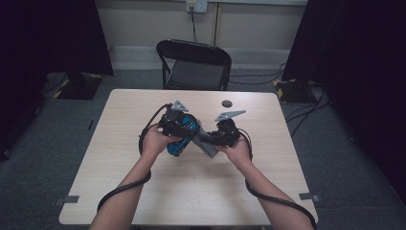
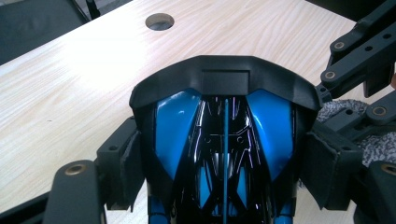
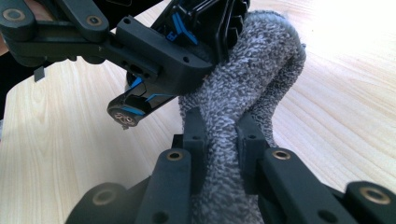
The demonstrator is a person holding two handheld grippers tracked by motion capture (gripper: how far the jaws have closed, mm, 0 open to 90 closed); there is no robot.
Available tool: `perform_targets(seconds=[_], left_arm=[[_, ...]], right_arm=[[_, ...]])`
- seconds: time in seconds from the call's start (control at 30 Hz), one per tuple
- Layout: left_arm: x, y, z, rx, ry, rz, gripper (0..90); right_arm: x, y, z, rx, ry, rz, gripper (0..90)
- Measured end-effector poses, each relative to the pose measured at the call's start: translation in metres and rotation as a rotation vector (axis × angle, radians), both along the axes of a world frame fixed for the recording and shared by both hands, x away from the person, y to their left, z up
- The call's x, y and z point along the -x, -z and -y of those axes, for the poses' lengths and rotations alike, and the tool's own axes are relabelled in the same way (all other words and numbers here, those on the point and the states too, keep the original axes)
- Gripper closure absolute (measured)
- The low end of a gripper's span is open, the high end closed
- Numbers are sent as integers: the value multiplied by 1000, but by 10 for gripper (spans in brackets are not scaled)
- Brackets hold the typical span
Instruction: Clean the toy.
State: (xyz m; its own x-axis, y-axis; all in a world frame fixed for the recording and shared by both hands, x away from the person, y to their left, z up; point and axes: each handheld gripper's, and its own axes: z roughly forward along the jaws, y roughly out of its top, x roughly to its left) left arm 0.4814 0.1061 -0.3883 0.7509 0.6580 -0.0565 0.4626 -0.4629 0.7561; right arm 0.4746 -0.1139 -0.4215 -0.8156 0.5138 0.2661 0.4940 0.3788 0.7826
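Holding one blue toy car and one grey cloth

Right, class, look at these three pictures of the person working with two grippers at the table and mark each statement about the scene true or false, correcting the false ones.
1. The left gripper is clamped on a blue and black toy car. True.
2. The right gripper stands open with nothing between its jaws. False: it is shut on a grey cloth.
3. The grey cloth touches the toy car. True: in the right gripper view it presses against the car's side.
4. A red chair stands behind the table. False: the chair is black.
5. A small dark round spot shows near the table's far edge. True.
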Motion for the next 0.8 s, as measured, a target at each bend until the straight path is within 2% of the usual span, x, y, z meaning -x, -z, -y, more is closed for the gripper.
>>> perform_targets(seconds=[0.23, 0.4, 0.47, 0.57, 0.8], left_arm=[[0, 0, 1, 1, -1, 2, 254], [1, -2, 3, 16, 4, 6, 254], [1, -4, 4, 8, 9, 12, 254], [0, -4, 5, 1, 9, 15, 254], [-1, -7, 1, 16, -3, 16, 254]], right_arm=[[1, 2, -2, 3, -3, -5, 785], [3, 5, -7, 37, -24, 3, 785], [5, 7, -12, 49, -40, 6, 785], [8, 8, -17, 38, -52, 4, 785], [12, 11, -21, 31, -68, -2, 785]])
